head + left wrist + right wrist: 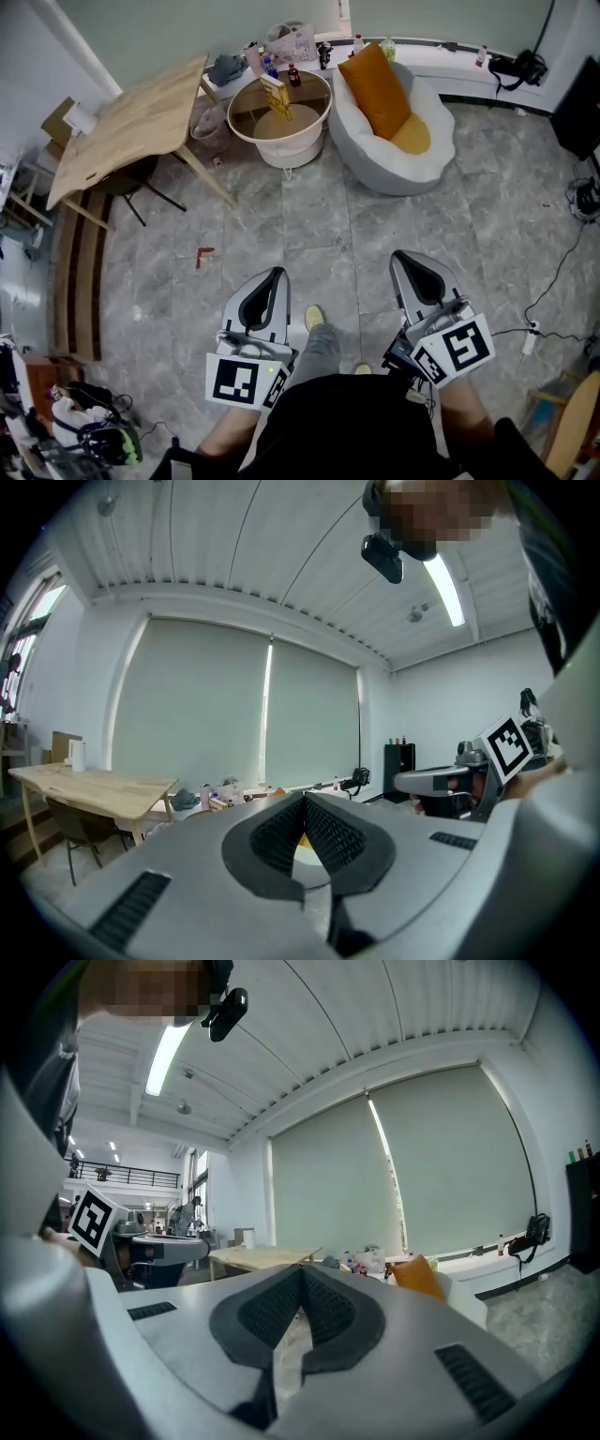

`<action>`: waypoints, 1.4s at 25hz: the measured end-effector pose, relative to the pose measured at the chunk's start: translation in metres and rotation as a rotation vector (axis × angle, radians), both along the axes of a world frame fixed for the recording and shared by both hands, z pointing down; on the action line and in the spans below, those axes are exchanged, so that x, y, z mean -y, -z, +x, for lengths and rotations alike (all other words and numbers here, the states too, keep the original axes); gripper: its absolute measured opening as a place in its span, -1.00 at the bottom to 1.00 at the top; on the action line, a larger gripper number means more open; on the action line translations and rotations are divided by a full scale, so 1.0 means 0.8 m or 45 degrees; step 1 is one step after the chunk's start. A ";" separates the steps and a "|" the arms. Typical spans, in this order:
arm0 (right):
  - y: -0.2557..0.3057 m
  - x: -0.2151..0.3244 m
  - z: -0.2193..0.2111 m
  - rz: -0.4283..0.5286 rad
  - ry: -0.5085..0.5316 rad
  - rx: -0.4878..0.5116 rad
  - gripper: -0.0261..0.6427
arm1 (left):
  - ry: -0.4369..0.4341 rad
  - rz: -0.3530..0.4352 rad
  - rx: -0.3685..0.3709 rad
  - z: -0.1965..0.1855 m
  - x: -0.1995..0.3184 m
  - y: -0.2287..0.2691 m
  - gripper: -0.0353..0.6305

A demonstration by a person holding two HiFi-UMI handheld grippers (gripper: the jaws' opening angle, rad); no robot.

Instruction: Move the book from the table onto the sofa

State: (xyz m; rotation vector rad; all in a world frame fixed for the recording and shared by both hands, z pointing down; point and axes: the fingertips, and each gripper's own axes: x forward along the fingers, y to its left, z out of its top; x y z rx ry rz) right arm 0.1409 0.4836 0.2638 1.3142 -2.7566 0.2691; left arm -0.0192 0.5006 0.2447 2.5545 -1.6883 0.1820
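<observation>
Noted small yellow book [276,96] standing upright on tan top of round white tub-shaped table [281,145], at 12 o'clock in head view. Found white rounded sofa [427,159] with long orange cushion [372,86] just beside that table, at its 3 o'clock. Logged pale wooden rectangular table [131,122] at 10 o'clock. Spotted left gripper [277,274] and right gripper [403,255] low at 6 o'clock, side by side, aimed toward 12, well apart from book. Checked left gripper view: ribbed dark pads [338,840] pressed together, nothing between. Same in right gripper view: pads [332,1313] closed tip to tip, empty. Saw grey marbled tile floor [309,225] between grippers and round table.
</observation>
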 end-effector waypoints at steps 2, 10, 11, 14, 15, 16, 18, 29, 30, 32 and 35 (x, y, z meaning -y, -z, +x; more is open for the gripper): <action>0.001 0.013 -0.010 -0.002 0.004 -0.011 -0.89 | 0.001 0.001 -0.003 -0.010 0.016 0.001 -0.87; 0.007 0.068 -0.046 -0.007 0.008 -0.030 -0.89 | -0.005 0.000 -0.003 -0.046 0.075 0.007 -0.87; 0.008 0.075 -0.052 -0.009 0.010 -0.032 -0.89 | -0.005 -0.004 -0.002 -0.053 0.082 0.008 -0.87; 0.009 0.094 -0.071 -0.016 0.017 -0.040 -0.89 | 0.001 -0.010 -0.006 -0.072 0.101 0.010 -0.87; 0.009 0.100 -0.077 -0.017 0.017 -0.043 -0.89 | 0.001 -0.009 -0.009 -0.078 0.107 0.011 -0.87; 0.010 0.106 -0.083 -0.018 0.018 -0.045 -0.89 | 0.002 -0.007 -0.011 -0.084 0.112 0.012 -0.87; 0.010 0.117 -0.093 -0.016 0.022 -0.052 -0.89 | 0.004 -0.005 -0.015 -0.094 0.121 0.011 -0.87; 0.008 0.144 -0.140 -0.011 -0.001 -0.095 -0.89 | -0.012 0.004 -0.056 -0.147 0.155 0.004 -0.87; 0.008 0.147 -0.145 -0.012 -0.004 -0.093 -0.89 | -0.013 0.006 -0.059 -0.152 0.157 0.003 -0.87; 0.006 0.151 -0.153 -0.014 -0.011 -0.095 -0.89 | -0.018 0.010 -0.061 -0.160 0.163 0.002 -0.87; 0.004 0.157 -0.166 -0.012 -0.011 -0.103 -0.89 | -0.012 0.018 -0.061 -0.176 0.169 0.002 -0.87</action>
